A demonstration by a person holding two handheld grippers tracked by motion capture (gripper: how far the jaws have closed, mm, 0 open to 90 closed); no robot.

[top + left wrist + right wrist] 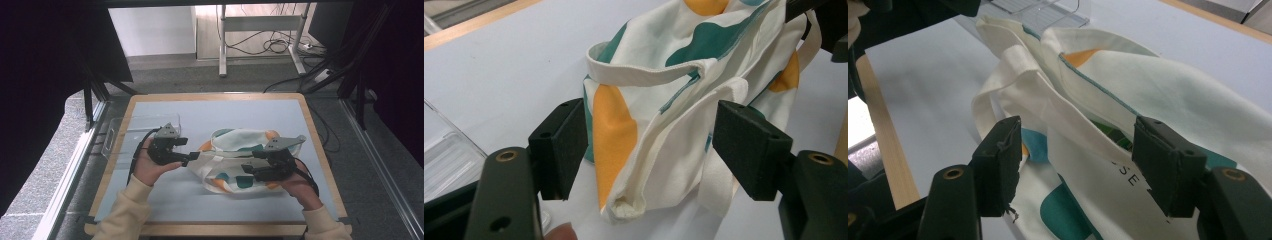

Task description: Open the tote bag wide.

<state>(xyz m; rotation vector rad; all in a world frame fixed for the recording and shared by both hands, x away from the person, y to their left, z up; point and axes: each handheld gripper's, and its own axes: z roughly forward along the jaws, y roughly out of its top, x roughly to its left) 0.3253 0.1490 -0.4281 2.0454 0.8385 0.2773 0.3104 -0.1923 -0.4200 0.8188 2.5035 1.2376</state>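
The left gripper (649, 150) stands open, its jaws either side of a bunched corner of the bag (684, 100); the pads (746, 145) do not press the cloth. The right gripper (1080, 165) is likewise open, with the bag's rim and a strap (1020, 75) lying between its jaws, again unpressed. From above, the bag (240, 160) lies crumpled in the middle of the table (165, 200), the left gripper (192, 156) at its left end and the right gripper (247, 170) on its right-hand part; a clear tray (122, 135) sits just behind the left hand.

The step in hand looks like taking hold of the bag at two places, to spread it or open its mouth. To do it well, each gripper should slide on until a single layer of rim sits deep between the pads, then close firmly. The right one should take either rim or strap, not both. Lifting evenly should keep the cloth from slipping or dragging.
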